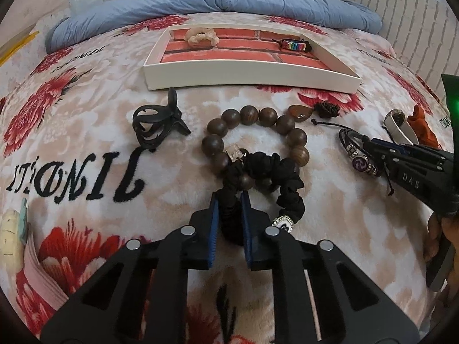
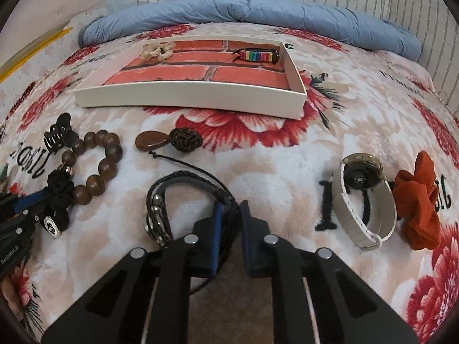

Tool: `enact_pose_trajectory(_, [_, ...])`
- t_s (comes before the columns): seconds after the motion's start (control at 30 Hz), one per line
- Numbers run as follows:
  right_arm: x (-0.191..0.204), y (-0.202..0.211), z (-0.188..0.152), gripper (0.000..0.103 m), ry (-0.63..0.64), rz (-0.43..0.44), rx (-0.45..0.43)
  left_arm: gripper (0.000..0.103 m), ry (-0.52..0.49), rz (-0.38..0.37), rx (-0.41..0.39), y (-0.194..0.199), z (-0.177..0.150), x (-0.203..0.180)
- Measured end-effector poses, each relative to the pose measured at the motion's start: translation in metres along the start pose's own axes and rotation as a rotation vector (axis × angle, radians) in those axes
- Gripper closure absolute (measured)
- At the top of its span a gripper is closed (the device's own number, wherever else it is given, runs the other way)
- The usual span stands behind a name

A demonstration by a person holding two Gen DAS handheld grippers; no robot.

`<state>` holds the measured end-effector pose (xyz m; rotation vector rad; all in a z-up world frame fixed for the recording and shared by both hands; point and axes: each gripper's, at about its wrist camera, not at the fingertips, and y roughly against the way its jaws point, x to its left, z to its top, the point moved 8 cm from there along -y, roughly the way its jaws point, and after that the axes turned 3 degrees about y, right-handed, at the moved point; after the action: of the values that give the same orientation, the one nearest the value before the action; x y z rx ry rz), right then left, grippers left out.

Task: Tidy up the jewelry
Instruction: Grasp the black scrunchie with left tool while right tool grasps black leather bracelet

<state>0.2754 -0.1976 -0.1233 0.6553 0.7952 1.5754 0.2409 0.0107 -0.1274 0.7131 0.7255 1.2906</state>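
My left gripper [image 1: 229, 197] is shut on a black scrunchie [image 1: 266, 166] that lies across a wooden bead bracelet [image 1: 249, 114] on the flowered blanket. My right gripper [image 2: 231, 206] is shut on the cord of a black braided bracelet [image 2: 172, 183] with metal charms. Behind both stands a white tray [image 2: 186, 99] with a brick-pattern floor. It holds a cream scrunchie [image 2: 156, 50] at the back left and a rainbow bracelet [image 2: 259, 55] at the back right.
A black hair claw [image 1: 156, 124] lies left of the beads. A brown teardrop pendant [image 2: 150, 140] with a knotted cord rests before the tray. A white-strapped watch [image 2: 364, 197] and an orange scrunchie [image 2: 418, 203] sit to the right. A blue duvet [image 2: 258, 11] lines the wall.
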Motion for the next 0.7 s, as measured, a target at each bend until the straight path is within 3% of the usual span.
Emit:
enact_pose_trajectory(0.37, [-0.008,0.018,0.010,0.092,-0.032,0.012,-0.085,0.094,-0.004,0.029,-0.070,0.017,0.005,0.002])
enact_pose_trajectory(0.7, [-0.005,0.047,0.050,0.092,-0.006,0.031,-0.211,0.094,-0.026,0.034,-0.203,0.052,0.057,-0.004])
